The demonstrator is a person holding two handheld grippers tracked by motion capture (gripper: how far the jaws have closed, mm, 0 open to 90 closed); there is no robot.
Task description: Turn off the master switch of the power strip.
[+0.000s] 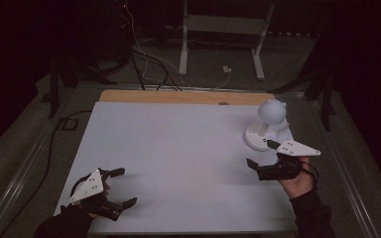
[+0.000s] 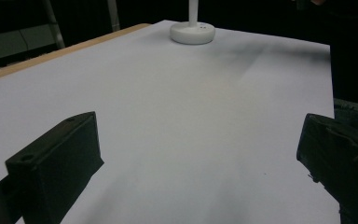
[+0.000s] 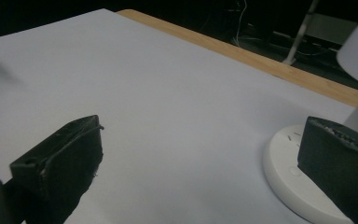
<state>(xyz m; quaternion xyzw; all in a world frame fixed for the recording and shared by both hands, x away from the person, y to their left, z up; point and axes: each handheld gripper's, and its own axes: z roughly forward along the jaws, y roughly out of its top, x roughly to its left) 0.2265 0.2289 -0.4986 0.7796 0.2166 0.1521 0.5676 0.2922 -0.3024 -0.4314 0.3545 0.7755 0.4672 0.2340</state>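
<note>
Near the table's [image 1: 178, 148] right edge stands the white lamp [image 1: 268, 126], untouched; the right gripper [image 1: 263, 158], jaws spread, hovers just beside its base. At the near left corner the left gripper [image 1: 121, 187] waits spread and empty, so the work looks barely begun.

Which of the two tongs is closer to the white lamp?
The right tongs, open beside the lamp base; the left tongs sit at the table's opposite near corner.

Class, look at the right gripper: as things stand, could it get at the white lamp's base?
Probably yes. The right gripper is open right beside the lamp, one of its fingers already over the base, with only bare table between them.
</note>
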